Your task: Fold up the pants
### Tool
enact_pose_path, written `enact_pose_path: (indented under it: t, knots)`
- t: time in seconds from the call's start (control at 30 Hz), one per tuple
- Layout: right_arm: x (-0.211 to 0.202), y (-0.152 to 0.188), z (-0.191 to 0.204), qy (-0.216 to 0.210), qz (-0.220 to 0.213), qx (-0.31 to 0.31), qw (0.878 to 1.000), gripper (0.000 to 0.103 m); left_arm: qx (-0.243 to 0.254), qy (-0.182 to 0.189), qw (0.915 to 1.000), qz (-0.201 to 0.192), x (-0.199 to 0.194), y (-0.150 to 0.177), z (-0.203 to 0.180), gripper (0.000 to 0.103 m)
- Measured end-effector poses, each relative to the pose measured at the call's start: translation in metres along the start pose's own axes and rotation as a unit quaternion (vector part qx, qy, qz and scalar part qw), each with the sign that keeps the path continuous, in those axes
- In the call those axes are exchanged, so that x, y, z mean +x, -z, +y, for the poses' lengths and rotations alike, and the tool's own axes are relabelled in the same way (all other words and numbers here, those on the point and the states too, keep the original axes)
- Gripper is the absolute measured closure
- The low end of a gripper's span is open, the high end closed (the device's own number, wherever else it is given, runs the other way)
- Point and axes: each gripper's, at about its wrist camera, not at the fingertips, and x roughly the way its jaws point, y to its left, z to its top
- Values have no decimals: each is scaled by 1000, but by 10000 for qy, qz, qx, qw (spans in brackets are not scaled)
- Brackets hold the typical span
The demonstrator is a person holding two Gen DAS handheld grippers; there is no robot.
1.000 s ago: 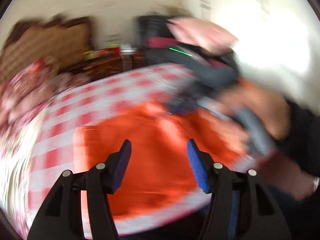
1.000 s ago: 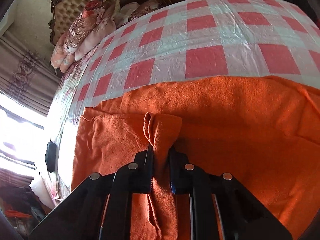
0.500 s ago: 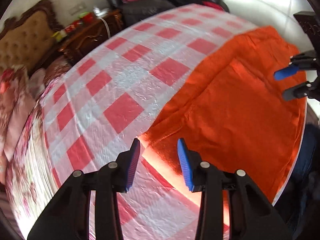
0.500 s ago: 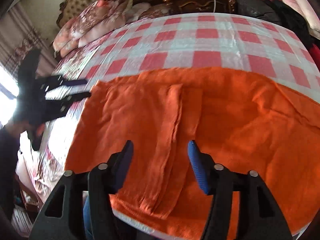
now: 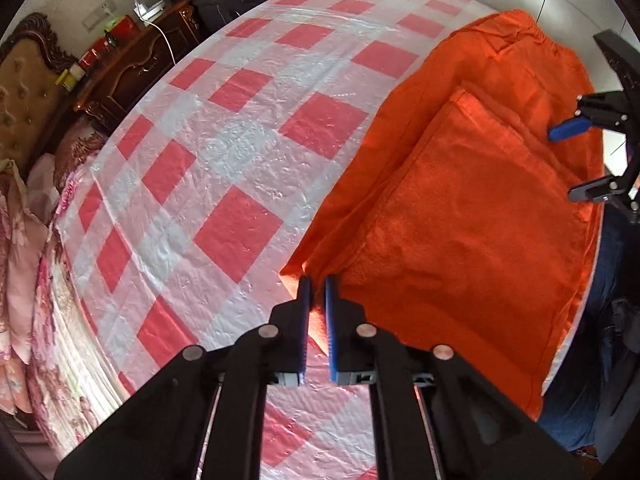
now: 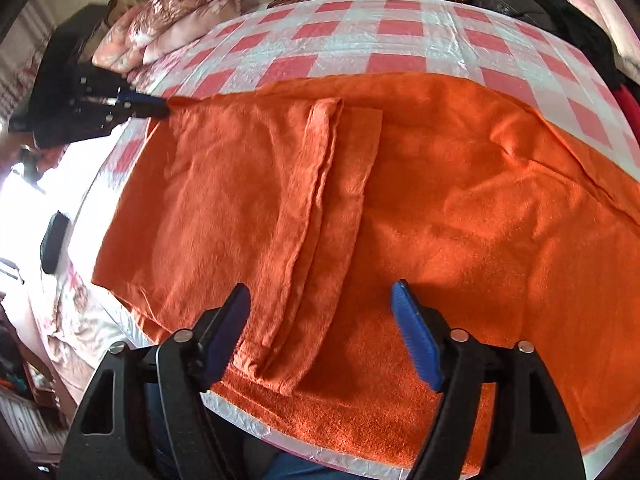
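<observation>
Pants (image 6: 400, 208), orange terry, lie folded along the bed's (image 5: 224, 128) near edge; left gripper (image 5: 316, 292) apparently pinches their corner, right gripper (image 6: 320, 312) spread; no readable writing.

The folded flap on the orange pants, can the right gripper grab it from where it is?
Probably yes. The right gripper is open, and the folded flap of the orange fleece pants lies just ahead between its fingers, with nothing covering it.
</observation>
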Motion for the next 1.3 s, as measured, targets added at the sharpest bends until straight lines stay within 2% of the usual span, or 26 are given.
enact_pose_path:
  t: [0.1, 0.27, 0.33, 0.37, 0.43, 0.47, 0.5, 0.53, 0.6, 0.63, 0.67, 0.7, 0.73, 0.77, 0.8, 0.87, 0.9, 0.93, 0.97, 1.0, 1.03, 1.07, 1.17, 1.23, 1.27, 1.3]
  knots:
    - [1, 3, 7, 156, 8, -181, 9997, 26, 139, -186, 9997, 84, 6, 6, -9, 95]
    - [2, 7, 10, 264, 44, -332, 9991, 26, 118, -386, 9992, -50, 0, 4, -8, 94]
    - [3, 8, 13, 362, 63, -457, 9983, 25, -126, -534, 9984, -111, 4, 1, -1, 95]
    - [3, 9, 16, 412, 74, -511, 9978, 24, -339, -680, 9969, -183, 7, -1, 4, 88]
    - [4, 8, 17, 468, 82, -498, 9976, 23, -1038, -1272, 9854, -443, 1, 7, 11, 80]
    - [4, 9, 17, 470, 73, -482, 9977, 23, -1429, -1219, 9799, -679, -9, 16, 12, 71]
    - [4, 9, 17, 465, 64, -490, 9977, 23, -1895, -1004, 9709, -1068, -27, 32, 12, 69]
    - [4, 9, 16, 453, 57, -503, 9977, 23, -2355, -980, 9572, -1368, -44, 50, 11, 69]
    - [4, 8, 15, 430, 67, -519, 9977, 22, -3501, -943, 9132, -1859, -75, 95, 9, 70]
    - [4, 7, 15, 428, 86, -528, 9977, 22, -4181, -659, 8781, -2230, -91, 124, 5, 71]
    - [4, 6, 15, 420, 101, -533, 9976, 22, -5053, -36, 8174, -2766, -103, 166, -6, 71]
    - [4, 5, 15, 403, 114, -519, 9978, 22, -5598, 447, 7682, -3073, -106, 193, -17, 70]
    - [3, 3, 14, 373, 114, -469, 9981, 22, -6089, 979, 7139, -3317, -102, 222, -36, 67]
    - [1, 0, 13, 364, 63, -384, 9986, 22, -6428, 1463, 6682, -3449, -92, 243, -57, 62]
    - [-1, -4, 14, 432, -14, -373, 9984, 23, -6674, 1879, 6325, -3452, -80, 256, -80, 60]
    - [-5, -14, 23, 586, -203, -552, 9965, 25, -6974, 2477, 5820, -3371, -56, 267, -113, 59]
    - [-7, -22, 33, 655, -321, -744, 9946, 29, -7096, 2822, 5470, -3429, -43, 269, -126, 59]
    - [-9, -28, 41, 670, -437, -871, 9930, 33, -7162, 3037, 5227, -3486, -34, 268, -132, 59]
    - [-11, -35, 49, 664, -571, -980, 9913, 35, -7247, 3144, 5044, -3488, -25, 267, -135, 59]
    - [-10, -46, 59, 754, -676, -1108, 9887, 42, -7337, 3248, 4832, -3503, -16, 266, -137, 59]
    - [-10, -52, 63, 793, -707, -1144, 9877, 48, -7355, 3411, 4665, -3537, -9, 263, -138, 59]
    - [-10, -60, 68, 779, -771, -1164, 9871, 49, -7357, 3512, 4601, -3518, -4, 260, -138, 59]
    - [-11, -81, 75, 697, -829, -1176, 9871, 49, -7357, 3537, 4479, -3647, 5, 252, -134, 60]
    - [-11, -88, 77, 630, -803, -1142, 9882, 49, -7350, 3560, 4465, -3656, 11, 249, -127, 60]
    - [-11, -90, 77, 611, -780, -1136, 9886, 49, -7330, 3592, 4500, -3622, 13, 246, -124, 60]
    - [-10, -92, 78, 615, -766, -1162, 9884, 49, -7354, 3574, 4599, -3463, 18, 241, -122, 60]
